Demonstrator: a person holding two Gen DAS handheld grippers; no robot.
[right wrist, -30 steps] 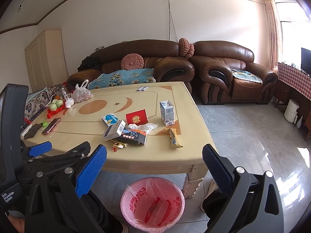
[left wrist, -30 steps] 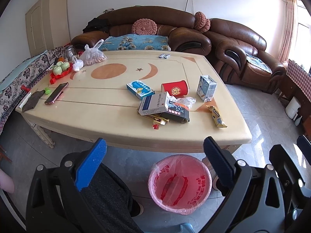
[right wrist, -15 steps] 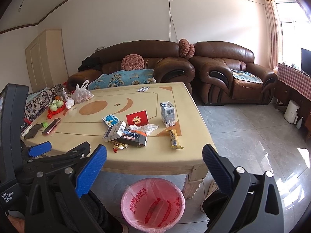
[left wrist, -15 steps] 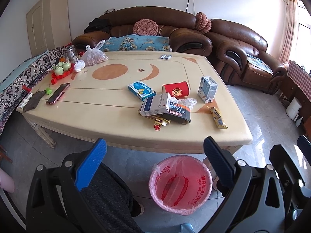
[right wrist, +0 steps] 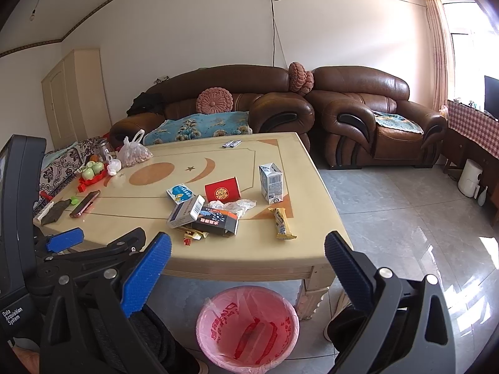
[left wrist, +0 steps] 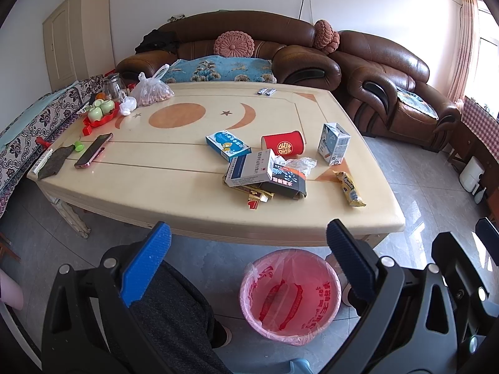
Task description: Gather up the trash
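Left gripper (left wrist: 246, 240): 2 blue-padded fingers spread wide, nothing between them, short of the table's near edge. Right gripper (right wrist: 248, 251): fingers equally wide, empty, also off the near edge.

Pink-lined bin (left wrist: 290, 293) on the floor just below the table's (left wrist: 124, 184) near edge.

Trash clustered near the table's near right corner: white-blue box (left wrist: 249, 168) lying on a dark box (left wrist: 288, 182), crumpled plastic (left wrist: 301, 164) beside them, red cup (left wrist: 283, 143) on its side, blue box (left wrist: 227, 145), upright milk carton (left wrist: 333, 143), yellow snack wrapper (left wrist: 348, 188) near the right edge.

Phone (left wrist: 93, 150) near the left edge.
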